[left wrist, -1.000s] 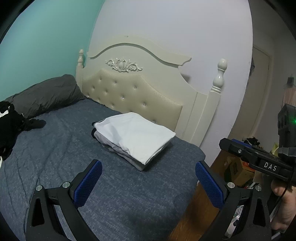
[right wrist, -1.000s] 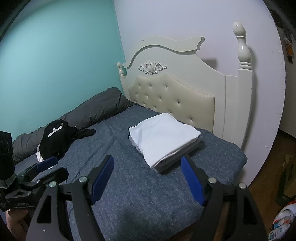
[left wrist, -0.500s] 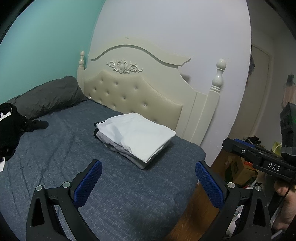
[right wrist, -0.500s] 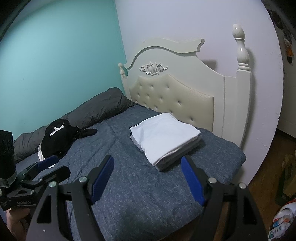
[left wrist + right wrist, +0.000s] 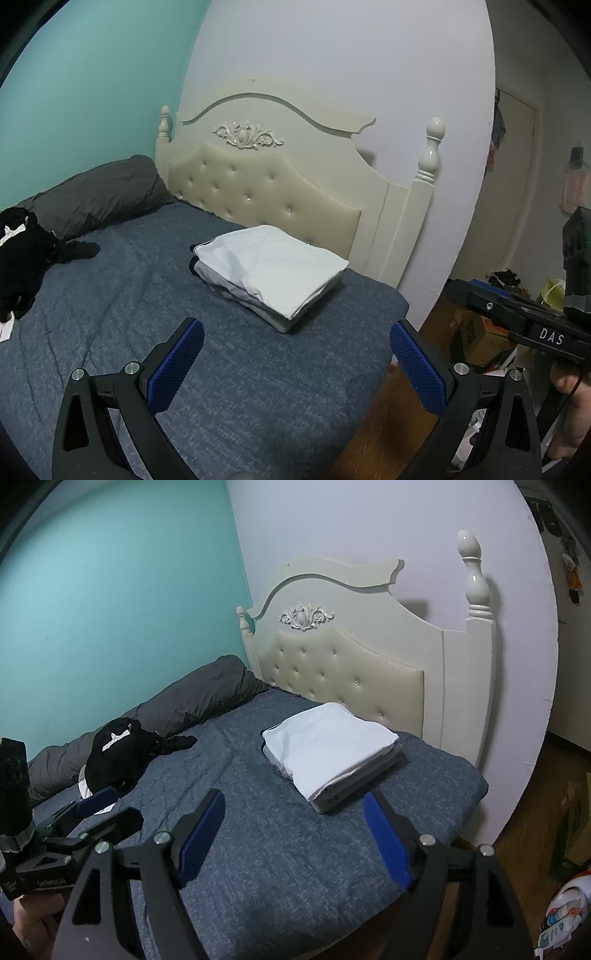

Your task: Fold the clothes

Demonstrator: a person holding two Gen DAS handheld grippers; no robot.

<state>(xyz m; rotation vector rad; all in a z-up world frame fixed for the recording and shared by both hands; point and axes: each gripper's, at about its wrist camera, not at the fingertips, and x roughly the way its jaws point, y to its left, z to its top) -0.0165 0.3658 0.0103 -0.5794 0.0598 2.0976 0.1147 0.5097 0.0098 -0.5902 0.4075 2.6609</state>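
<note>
A folded stack of clothes (image 5: 273, 266), white on top with grey layers under it, lies on the blue-grey bed (image 5: 129, 295) near the headboard. The right wrist view shows the same stack (image 5: 328, 746). A crumpled black garment (image 5: 22, 254) with white trim lies at the bed's left side (image 5: 118, 753). My left gripper (image 5: 295, 326) is open and empty, hanging short of the stack above the bed's near edge. My right gripper (image 5: 293, 796) is also empty, its jaws opening, a little short of the stack.
A cream tufted headboard (image 5: 273, 184) with posts backs the bed. A dark grey rolled duvet (image 5: 207, 698) lies along the teal wall. Wooden floor with boxes and clutter (image 5: 480, 332) is on the right, with a door beyond it. A hand holds each gripper's handle.
Both grippers have drawn back slightly from the bed, so the folded stack looks a little smaller and farther. Nothing on the bed has moved.
</note>
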